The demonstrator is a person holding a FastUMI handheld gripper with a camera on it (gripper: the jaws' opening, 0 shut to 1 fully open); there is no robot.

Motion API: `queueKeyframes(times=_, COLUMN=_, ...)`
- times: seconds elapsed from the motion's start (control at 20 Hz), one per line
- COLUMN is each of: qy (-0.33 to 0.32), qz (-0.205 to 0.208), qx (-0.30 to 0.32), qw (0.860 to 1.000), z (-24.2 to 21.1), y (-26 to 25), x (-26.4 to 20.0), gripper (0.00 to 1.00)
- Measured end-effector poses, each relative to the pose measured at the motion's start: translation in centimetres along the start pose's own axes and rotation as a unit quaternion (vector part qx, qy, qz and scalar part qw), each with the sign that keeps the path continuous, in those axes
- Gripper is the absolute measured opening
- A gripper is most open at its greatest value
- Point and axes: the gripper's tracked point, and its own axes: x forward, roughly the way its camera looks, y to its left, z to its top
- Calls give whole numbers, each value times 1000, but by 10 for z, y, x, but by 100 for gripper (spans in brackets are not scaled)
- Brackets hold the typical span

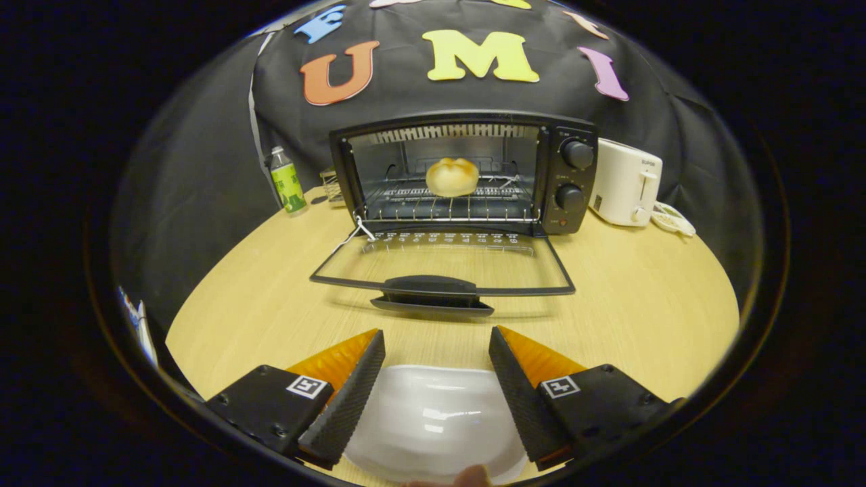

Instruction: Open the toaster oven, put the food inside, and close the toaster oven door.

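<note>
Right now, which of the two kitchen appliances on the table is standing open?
The black toaster oven: its door lies folded down flat, a bun on the rack. The white toaster beside it has no door. The gripper is open.

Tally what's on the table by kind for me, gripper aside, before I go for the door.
Appliances: 2, toaster oven with its door down, white toaster
Food: 1, bun on the oven rack
Dishes: 1, white plate between the fingers of the open gripper
Bottles: 1, green-labelled bottle
Total: 5
</note>
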Motion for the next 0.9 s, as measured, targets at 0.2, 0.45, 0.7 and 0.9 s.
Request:
queueKeyframes(times=0.2, qy=19, qz=-8, qx=1, qw=1000, z=1, y=-1, x=14, gripper=99)
queueKeyframes(times=0.45, qy=38, qz=-7, qx=25, qw=999, z=-1, y=0, x=25, gripper=100)
queueKeyframes(times=0.7, qy=40, qz=-16, qx=25, qw=999, z=2, y=-1, x=29, gripper=99)
queueKeyframes(times=0.9, qy=34, qz=-19, qx=28, qw=999, z=3, y=0, x=29, gripper=99)
